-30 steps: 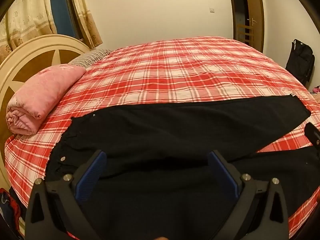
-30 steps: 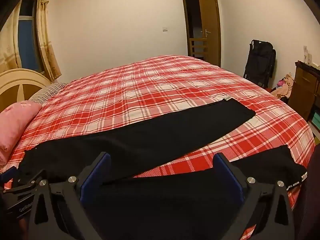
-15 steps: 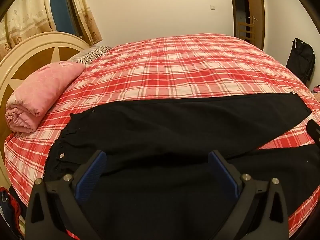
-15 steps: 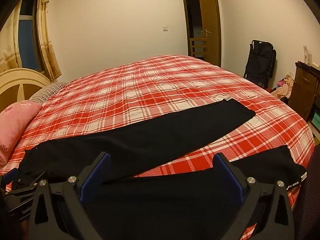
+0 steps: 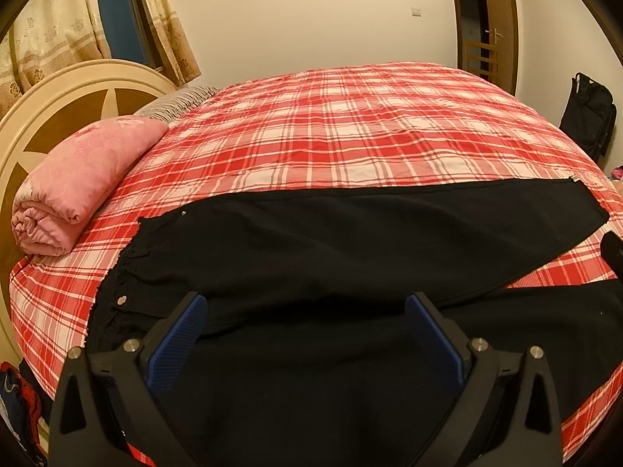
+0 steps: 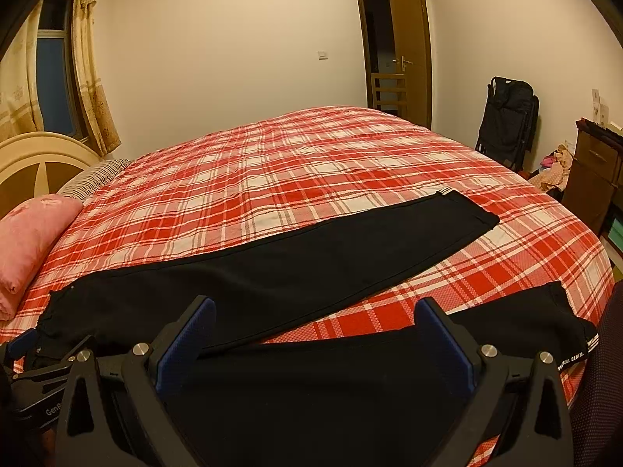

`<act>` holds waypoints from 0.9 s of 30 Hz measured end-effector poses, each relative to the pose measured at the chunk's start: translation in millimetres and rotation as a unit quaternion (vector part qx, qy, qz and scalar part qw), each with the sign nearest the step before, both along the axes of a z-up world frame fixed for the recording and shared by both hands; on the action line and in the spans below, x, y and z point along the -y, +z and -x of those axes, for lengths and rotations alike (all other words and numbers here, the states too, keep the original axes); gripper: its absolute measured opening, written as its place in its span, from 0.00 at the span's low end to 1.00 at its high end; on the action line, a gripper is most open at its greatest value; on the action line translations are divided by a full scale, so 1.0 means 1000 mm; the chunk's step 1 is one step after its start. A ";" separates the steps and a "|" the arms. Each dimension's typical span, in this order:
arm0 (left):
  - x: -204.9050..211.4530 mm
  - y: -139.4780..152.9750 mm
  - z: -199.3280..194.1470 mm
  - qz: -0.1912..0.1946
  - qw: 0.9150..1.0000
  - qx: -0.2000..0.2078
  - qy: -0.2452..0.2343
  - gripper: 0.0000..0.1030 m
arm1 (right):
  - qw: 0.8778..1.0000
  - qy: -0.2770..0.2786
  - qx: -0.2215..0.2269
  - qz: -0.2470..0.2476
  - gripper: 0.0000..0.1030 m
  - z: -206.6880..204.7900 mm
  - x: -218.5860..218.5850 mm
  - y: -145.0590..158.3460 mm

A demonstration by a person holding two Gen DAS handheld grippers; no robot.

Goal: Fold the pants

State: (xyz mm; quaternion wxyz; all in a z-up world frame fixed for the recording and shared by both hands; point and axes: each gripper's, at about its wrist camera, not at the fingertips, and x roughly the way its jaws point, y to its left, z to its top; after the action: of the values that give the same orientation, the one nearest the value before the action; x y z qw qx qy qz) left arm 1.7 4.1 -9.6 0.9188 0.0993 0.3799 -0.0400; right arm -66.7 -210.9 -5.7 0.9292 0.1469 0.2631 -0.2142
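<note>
Over the near edge of the plaid bed (image 5: 350, 124), both wide-open claws, left claw (image 5: 305, 334) and right claw (image 6: 315, 340), are hovering above the spread black pants (image 6: 311, 257), ideally pinching the near leg's edge evenly before folding it onto the far leg

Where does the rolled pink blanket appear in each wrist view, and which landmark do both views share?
Left wrist: pink blanket at left, beside the headboard.
Right wrist: at the far left edge, partly cut off.
Shared landmark: the black pants on the plaid bed.
</note>
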 end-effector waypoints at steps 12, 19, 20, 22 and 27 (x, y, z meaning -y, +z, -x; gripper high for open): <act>-0.002 0.000 0.002 -0.003 1.000 0.002 0.002 1.00 | 1.000 0.000 0.001 -0.001 0.99 0.000 0.000 0.001; -0.005 0.001 0.002 -0.006 1.000 0.003 0.003 1.00 | 1.000 0.001 0.001 0.000 0.99 0.001 -0.003 0.002; -0.004 0.002 0.002 -0.007 1.000 0.003 0.003 1.00 | 1.000 0.001 0.001 0.000 0.99 0.001 -0.003 0.002; -0.005 0.002 0.002 -0.008 1.000 0.003 0.003 1.00 | 1.000 0.002 0.000 -0.001 0.99 0.001 -0.003 0.003; -0.004 0.001 0.001 -0.010 1.000 0.002 0.003 1.00 | 1.000 0.002 -0.001 -0.001 0.99 0.000 -0.005 0.002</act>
State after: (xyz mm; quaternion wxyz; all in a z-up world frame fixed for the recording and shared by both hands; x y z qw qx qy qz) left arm 0.5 8.1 -8.2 0.9188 0.1070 0.3784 -0.0332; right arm -66.6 -206.3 -3.5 0.9292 0.1468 0.2650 -0.2119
